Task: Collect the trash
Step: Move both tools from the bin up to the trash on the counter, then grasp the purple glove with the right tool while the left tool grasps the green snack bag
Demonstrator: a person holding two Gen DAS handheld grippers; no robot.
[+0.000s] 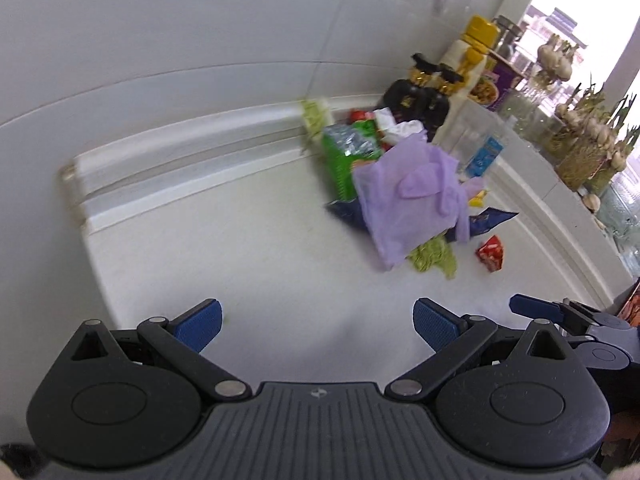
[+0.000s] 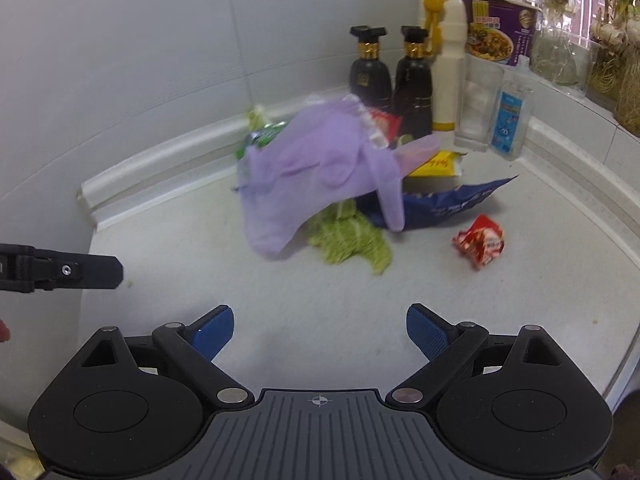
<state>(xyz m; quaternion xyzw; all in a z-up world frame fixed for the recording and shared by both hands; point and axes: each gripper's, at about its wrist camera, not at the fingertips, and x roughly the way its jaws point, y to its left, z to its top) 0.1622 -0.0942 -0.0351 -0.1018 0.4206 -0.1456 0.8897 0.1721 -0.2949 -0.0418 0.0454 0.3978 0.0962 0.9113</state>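
A trash pile lies in the corner of the white counter (image 2: 320,300). On top of the pile is a purple glove (image 2: 320,172) (image 1: 408,200). Beneath it are a green leaf scrap (image 2: 352,240) (image 1: 434,256), a blue snack bag (image 2: 440,204), a green wrapper (image 1: 348,152) and a yellow packet (image 2: 438,164). A crumpled red wrapper (image 2: 480,242) (image 1: 490,253) sits apart to the right. My left gripper (image 1: 318,326) is open and short of the pile, holding nothing. My right gripper (image 2: 320,334) is open too, with nothing between its fingers.
Behind the pile stand two dark bottles (image 2: 370,68), a white and yellow bottle (image 2: 448,76), a clear glass (image 2: 478,108), a small clear bottle (image 2: 512,114) and a purple noodle cup (image 2: 496,28). Garlic and jars (image 1: 584,136) line the window sill. A raised backsplash edge (image 1: 180,152) borders the counter.
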